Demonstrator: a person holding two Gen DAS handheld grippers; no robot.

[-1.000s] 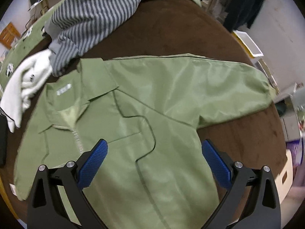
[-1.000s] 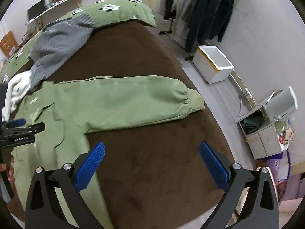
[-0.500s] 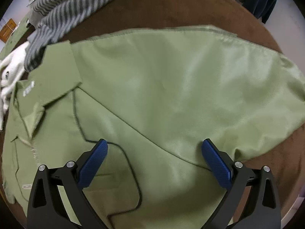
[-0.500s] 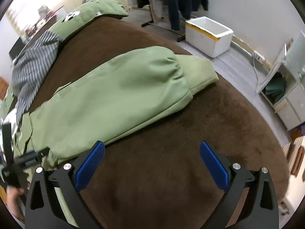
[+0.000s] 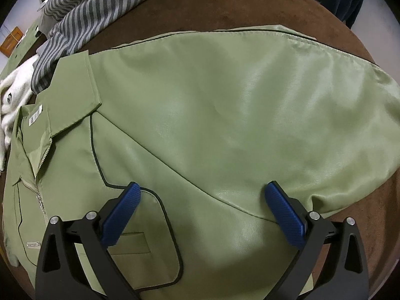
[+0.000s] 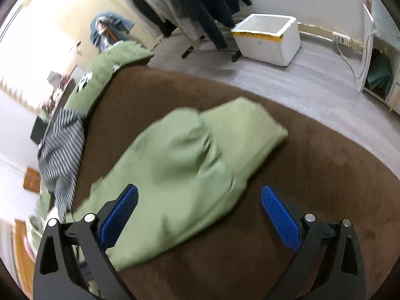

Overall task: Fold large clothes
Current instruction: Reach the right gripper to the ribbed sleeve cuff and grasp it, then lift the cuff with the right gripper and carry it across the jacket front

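A light green zip jacket [image 5: 200,125] lies flat on a brown bed cover [image 5: 225,7], collar at the left, one sleeve stretched to the right. My left gripper [image 5: 202,195] hangs open low over the jacket's chest and armpit seam, nothing between its blue pads. In the right wrist view the sleeve [image 6: 180,175] and its ribbed cuff [image 6: 250,127] lie on the brown cover [image 6: 325,180]. My right gripper [image 6: 200,197] is open just above the sleeve near the cuff, holding nothing.
A grey striped garment [image 5: 100,2] and a white cloth [image 5: 15,95] lie past the collar. A green patterned quilt [image 6: 110,67] covers the bed's far end. Beyond the bed edge are grey floor, a white foam box [image 6: 267,40] and a rack of dark hanging clothes [image 6: 200,5].
Both grippers have moved in closer to the jacket, the left toward the shoulder and armpit, the right toward the cuff end of the sleeve. Both stay open.
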